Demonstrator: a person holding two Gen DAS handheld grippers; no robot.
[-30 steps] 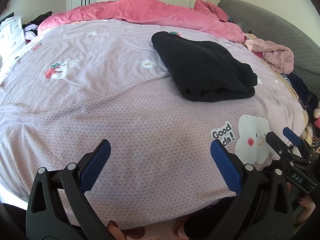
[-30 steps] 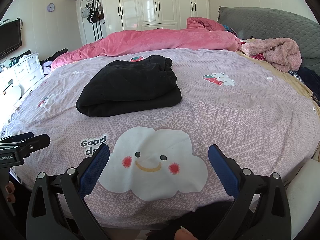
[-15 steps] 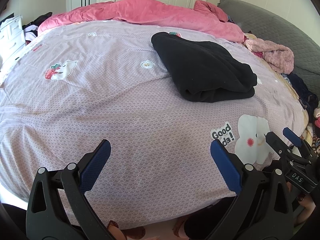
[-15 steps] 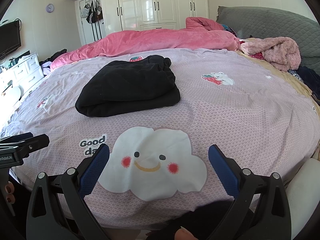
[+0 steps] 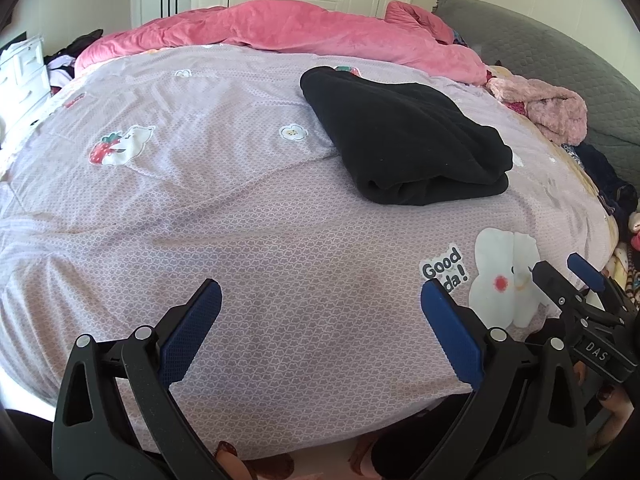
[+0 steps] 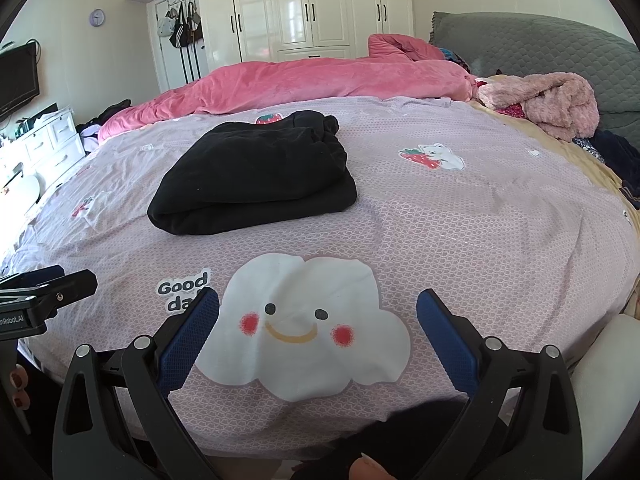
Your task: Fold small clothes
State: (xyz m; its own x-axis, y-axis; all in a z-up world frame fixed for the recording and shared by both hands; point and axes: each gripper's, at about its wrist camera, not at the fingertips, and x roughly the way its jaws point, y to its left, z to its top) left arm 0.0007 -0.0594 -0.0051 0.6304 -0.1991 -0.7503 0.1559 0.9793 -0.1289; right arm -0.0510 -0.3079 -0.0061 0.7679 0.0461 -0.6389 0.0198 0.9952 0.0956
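A bedroom with white wardrobe doors behind a bed spread with a pale lilac patterned bedsheet.

From the left wrist camera, the folded black fleece garment lies on the sheet towards the right, well ahead of the gripper, its rolled fold facing the camera. A rumpled pink plush duvet runs along the far edge, and a fluffy pale pink garment sits by the grey quilted headboard. The left gripper hangs over the near edge of the sheet, blue-padded fingers spread wide with nothing between them. At the right edge the right gripper shows from the side.

The right wrist camera alone shows the whole white smiling cloud print, a round wall clock, bags hung on a door and a dark television. Here the black garment sits left of centre beyond the cloud. The right gripper's fingers are spread equally wide and empty; the left gripper pokes in at the left edge.
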